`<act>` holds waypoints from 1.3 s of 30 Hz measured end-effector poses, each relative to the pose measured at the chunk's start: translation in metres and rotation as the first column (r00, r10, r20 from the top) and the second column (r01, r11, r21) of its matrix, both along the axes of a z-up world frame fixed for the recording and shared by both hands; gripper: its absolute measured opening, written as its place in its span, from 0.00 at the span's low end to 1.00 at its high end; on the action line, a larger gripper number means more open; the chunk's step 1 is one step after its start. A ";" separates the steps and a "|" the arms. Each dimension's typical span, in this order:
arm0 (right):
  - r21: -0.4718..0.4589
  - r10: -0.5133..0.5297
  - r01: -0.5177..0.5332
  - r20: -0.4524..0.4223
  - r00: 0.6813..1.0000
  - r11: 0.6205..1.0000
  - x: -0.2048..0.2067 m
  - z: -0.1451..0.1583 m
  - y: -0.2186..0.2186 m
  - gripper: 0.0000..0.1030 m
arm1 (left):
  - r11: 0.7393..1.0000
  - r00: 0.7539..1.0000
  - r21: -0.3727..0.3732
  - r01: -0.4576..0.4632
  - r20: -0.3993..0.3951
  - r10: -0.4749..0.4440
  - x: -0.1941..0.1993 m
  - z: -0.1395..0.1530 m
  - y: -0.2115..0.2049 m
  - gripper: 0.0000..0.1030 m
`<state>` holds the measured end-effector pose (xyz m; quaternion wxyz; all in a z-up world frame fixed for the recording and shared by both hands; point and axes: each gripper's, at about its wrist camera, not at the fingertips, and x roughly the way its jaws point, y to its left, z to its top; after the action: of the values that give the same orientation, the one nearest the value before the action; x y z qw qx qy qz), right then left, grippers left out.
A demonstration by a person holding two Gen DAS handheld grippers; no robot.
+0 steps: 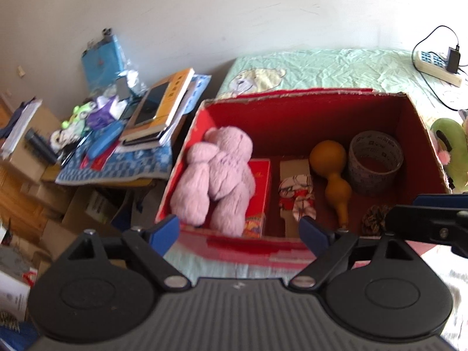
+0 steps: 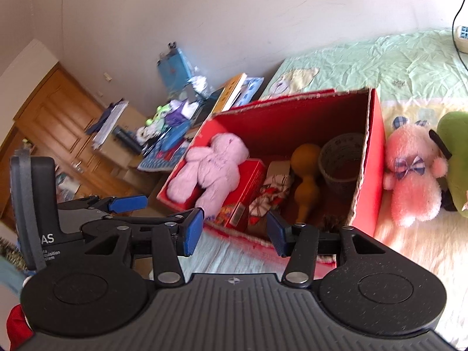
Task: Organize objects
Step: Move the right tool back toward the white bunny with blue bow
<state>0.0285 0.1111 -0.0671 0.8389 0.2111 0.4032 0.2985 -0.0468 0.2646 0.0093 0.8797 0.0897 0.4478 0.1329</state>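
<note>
Both hand-held grippers hang empty before the red box (image 1: 292, 111): the left hand-held gripper (image 1: 239, 231) with jaws spread wide, the right hand-held gripper (image 2: 234, 232) likewise parted. Ahead of them the box on the bed (image 1: 336, 64) already holds a lilac plush bear (image 1: 216, 175), a red carton (image 1: 259, 193), a gourd (image 1: 330, 169), a tape roll (image 1: 374, 161) and what may be a pine cone (image 1: 373, 219). Right of the right one, outside the box, lie a pink plush (image 2: 412, 172) and a green plush (image 2: 456, 152), seemingly left to pack.

White wall (image 1: 234, 14), wooden door (image 2: 58, 117), green-sheeted bed (image 1: 336, 67).
</note>
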 end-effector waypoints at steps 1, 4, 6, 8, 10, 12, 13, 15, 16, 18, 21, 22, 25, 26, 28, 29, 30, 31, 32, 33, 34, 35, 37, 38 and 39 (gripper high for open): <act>0.002 0.012 -0.012 -0.006 1.000 1.000 -0.001 -0.001 -0.002 0.51 | 1.000 1.000 0.000 -0.014 -0.004 0.014 -0.004 -0.001 -0.002 0.89; -0.002 0.042 -0.042 -0.019 0.999 0.999 -0.007 -0.005 -0.008 0.51 | 0.999 0.999 -0.005 -0.046 -0.019 0.046 -0.014 -0.006 -0.009 0.90; 0.004 0.059 -0.059 -0.034 0.998 0.998 -0.010 -0.008 -0.015 0.51 | 0.998 0.997 -0.005 -0.062 -0.037 0.062 -0.020 -0.012 -0.015 0.90; 0.006 0.075 -0.075 -0.051 0.996 0.997 -0.014 -0.012 -0.020 0.51 | 0.997 0.996 -0.008 -0.070 -0.063 0.069 -0.024 -0.020 -0.023 0.90; -0.016 0.078 -0.079 -0.057 0.995 0.997 -0.018 -0.015 -0.026 0.52 | 0.997 0.994 -0.016 -0.073 -0.085 0.071 -0.028 -0.027 -0.033 0.90; -0.026 0.077 -0.079 -0.074 0.994 0.997 -0.022 -0.019 -0.033 0.52 | 0.997 0.992 -0.024 -0.067 -0.105 0.064 -0.031 -0.034 -0.046 0.90; -0.030 0.075 -0.077 -0.086 0.993 0.997 -0.024 -0.021 -0.039 0.52 | 0.998 0.992 -0.028 -0.062 -0.114 0.058 -0.032 -0.037 -0.051 0.90; -0.040 0.064 -0.069 -0.107 0.992 0.997 -0.028 -0.026 -0.049 0.52 | 0.998 0.990 -0.035 -0.047 -0.133 0.042 -0.035 -0.043 -0.064 0.90; -0.044 0.059 -0.065 -0.117 0.991 0.997 -0.030 -0.028 -0.055 0.53 | 0.999 0.989 -0.036 -0.040 -0.142 0.034 -0.036 -0.046 -0.071 0.90; -0.050 0.044 -0.051 -0.134 0.990 0.997 -0.034 -0.033 -0.067 0.53 | 0.999 0.987 -0.048 -0.022 -0.160 0.014 -0.037 -0.052 -0.083 0.90; -0.068 0.013 -0.024 -0.158 0.987 0.997 -0.038 -0.040 -0.083 0.53 | 0.998 0.984 -0.068 0.007 -0.179 -0.019 -0.036 -0.060 -0.102 0.90; -0.076 0.003 -0.016 -0.166 0.986 0.997 -0.040 -0.042 -0.088 0.53 | 0.997 0.982 -0.078 0.019 -0.187 -0.033 -0.036 -0.063 -0.108 0.90; -0.098 -0.031 0.013 -0.188 0.982 0.995 -0.046 -0.050 -0.106 0.53 | 0.992 0.973 -0.111 0.066 -0.212 -0.088 -0.034 -0.071 -0.128 0.90; -0.105 -0.048 0.027 -0.198 0.979 0.994 -0.047 -0.054 -0.113 0.53 | 0.989 0.969 -0.123 0.086 -0.222 -0.112 -0.033 -0.074 -0.135 0.90; -0.112 -0.082 0.058 -0.220 0.972 0.992 -0.050 -0.061 -0.127 0.53 | 0.979 0.956 -0.147 0.139 -0.239 -0.171 -0.032 -0.081 -0.149 0.90; -0.113 -0.106 0.082 -0.233 0.967 0.990 -0.052 -0.064 -0.136 0.53 | 0.973 0.948 -0.158 0.167 -0.245 -0.203 -0.032 -0.085 -0.157 0.90; -0.116 -0.133 0.107 -0.245 0.960 0.987 -0.053 -0.066 -0.144 0.53 | 0.966 0.939 -0.171 0.196 -0.253 -0.235 -0.031 -0.088 -0.165 0.89; -0.121 -0.159 0.132 -0.255 0.954 0.984 -0.055 -0.068 -0.152 0.53 | 0.956 0.927 -0.185 0.225 -0.261 -0.269 -0.030 -0.091 -0.173 0.89; -0.125 -0.181 0.153 -0.258 0.949 0.980 -0.057 -0.069 -0.160 0.53 | 0.946 0.916 -0.203 0.252 -0.266 -0.301 -0.029 -0.093 -0.182 0.88; -0.130 -0.204 0.175 -0.258 0.944 0.976 -0.059 -0.068 -0.168 0.53 | 0.936 0.905 -0.222 0.275 -0.269 -0.329 -0.027 -0.095 -0.190 0.88; -0.136 -0.227 0.197 -0.257 0.940 0.971 -0.060 -0.069 -0.175 0.54 | 0.924 0.894 -0.238 0.298 -0.269 -0.358 -0.025 -0.096 -0.198 0.88; -0.138 -0.252 0.222 -0.256 0.933 0.965 -0.061 -0.069 -0.183 0.54 | 0.912 0.883 -0.249 0.325 -0.266 -0.387 -0.024 -0.097 -0.206 0.88; -0.128 -0.302 0.277 -0.263 0.916 0.952 -0.064 -0.071 -0.199 0.54 | 0.892 0.860 -0.246 0.380 -0.261 -0.438 -0.024 -0.098 -0.221 0.88; -0.117 -0.325 0.304 -0.272 0.906 0.946 -0.066 -0.073 -0.207 0.54 | 0.882 0.849 -0.242 0.404 -0.259 -0.460 -0.024 -0.098 -0.228 0.88; -0.107 -0.340 0.323 -0.279 0.898 0.940 -0.068 -0.074 -0.213 0.54 | 0.870 0.837 -0.240 0.430 -0.254 -0.484 -0.024 -0.097 -0.235 0.88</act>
<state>-0.0390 -0.1023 -0.1407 0.8142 0.2942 0.4895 0.1049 -0.0704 0.0293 -0.0877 0.8100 0.1371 0.5536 -0.1365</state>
